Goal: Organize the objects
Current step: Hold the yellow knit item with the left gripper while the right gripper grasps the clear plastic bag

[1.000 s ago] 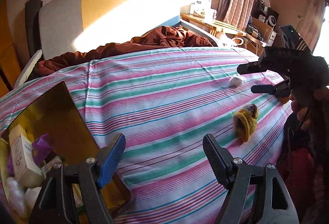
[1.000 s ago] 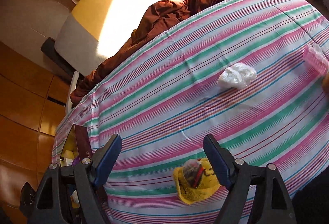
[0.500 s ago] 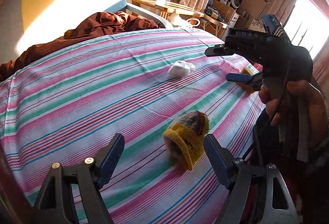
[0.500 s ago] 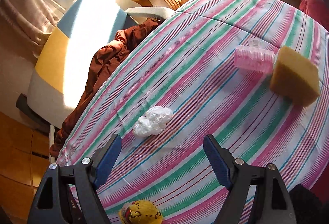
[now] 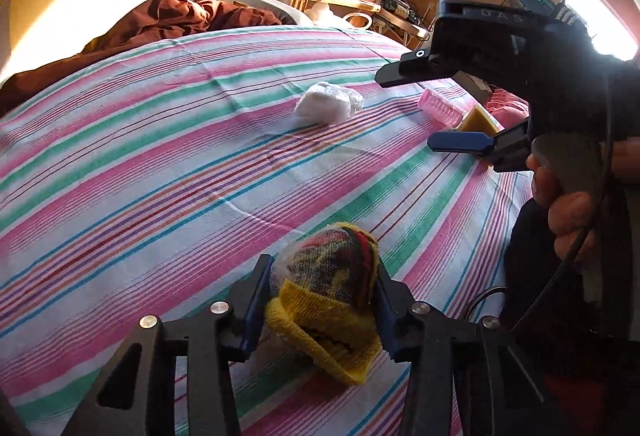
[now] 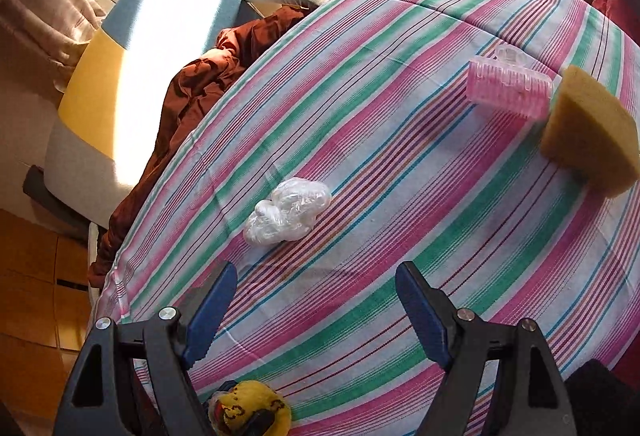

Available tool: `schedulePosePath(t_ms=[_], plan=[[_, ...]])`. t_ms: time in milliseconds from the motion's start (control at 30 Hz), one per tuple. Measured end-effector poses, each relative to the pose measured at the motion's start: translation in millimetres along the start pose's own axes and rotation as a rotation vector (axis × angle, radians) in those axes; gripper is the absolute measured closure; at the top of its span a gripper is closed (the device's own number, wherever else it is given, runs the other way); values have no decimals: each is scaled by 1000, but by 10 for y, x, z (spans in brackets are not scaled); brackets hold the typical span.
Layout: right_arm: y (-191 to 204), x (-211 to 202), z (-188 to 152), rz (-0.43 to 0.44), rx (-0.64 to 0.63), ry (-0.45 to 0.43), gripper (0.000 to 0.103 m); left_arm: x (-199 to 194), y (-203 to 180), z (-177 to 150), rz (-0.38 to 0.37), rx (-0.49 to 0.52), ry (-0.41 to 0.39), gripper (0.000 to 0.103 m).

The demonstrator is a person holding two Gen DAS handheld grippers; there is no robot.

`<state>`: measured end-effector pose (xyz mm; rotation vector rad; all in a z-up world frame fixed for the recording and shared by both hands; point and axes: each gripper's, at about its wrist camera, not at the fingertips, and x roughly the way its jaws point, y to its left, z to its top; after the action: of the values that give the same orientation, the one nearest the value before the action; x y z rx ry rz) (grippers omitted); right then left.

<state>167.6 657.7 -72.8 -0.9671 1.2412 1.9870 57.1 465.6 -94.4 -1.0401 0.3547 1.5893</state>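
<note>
Right now I'm looking across the striped bedspread (image 5: 160, 164), with four loose things on it, so by my reckoning the tidying is only partly done. None of them sits in a container in these views; I can't see one here at all.

Next in size, my right gripper (image 6: 316, 300) hangs above the cloth with its jaws standing wide and nothing between them; the white plastic bundle (image 6: 288, 212) lies just beyond its tips. Off to its right the yellow sponge wedge (image 6: 592, 132) and the pink hair roller (image 6: 508, 92) lie side by side, close to touching, the roller on its side with its long axis running roughly across the stripes.

My left gripper (image 5: 320, 304) is closing its jaws on the yellow knitted sock bundle (image 5: 332, 300), which lies near my edge of the bed. Both pads already sit against its flanks. Its long axis runs along the fingers, cuff toward me and rounded, plastic-wrapped end pointing away. I judge it gripped but not yet lifted.
</note>
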Motion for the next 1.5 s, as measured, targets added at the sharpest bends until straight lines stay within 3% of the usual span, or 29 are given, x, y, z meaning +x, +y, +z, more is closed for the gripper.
schedulePosePath(t_ms=[200, 400, 633, 1000, 1067, 1300, 1500], plan=[[66, 110, -51, -43, -34, 48, 19, -433, 257, -456, 92, -63, -99, 58], [344, 216, -7, -129, -130, 60, 19, -451, 394, -572, 73, -76, -114, 58], [725, 570, 157, -294, -431, 52, 19, -432, 413, -577, 47, -91, -118, 57], [586, 851, 318, -285, -406, 79, 21, -422, 413, -593, 45, -92, -127, 55], [613, 848, 299, -295, -433, 65, 33, -424, 411, -595, 47, -91, -128, 55], [723, 868, 178, -293, -522, 77, 38, -438, 415, -603, 55, -86, -130, 55], [999, 929, -106, -265, -625, 156, 39, -479, 355, -638, 98, -69, -127, 58]])
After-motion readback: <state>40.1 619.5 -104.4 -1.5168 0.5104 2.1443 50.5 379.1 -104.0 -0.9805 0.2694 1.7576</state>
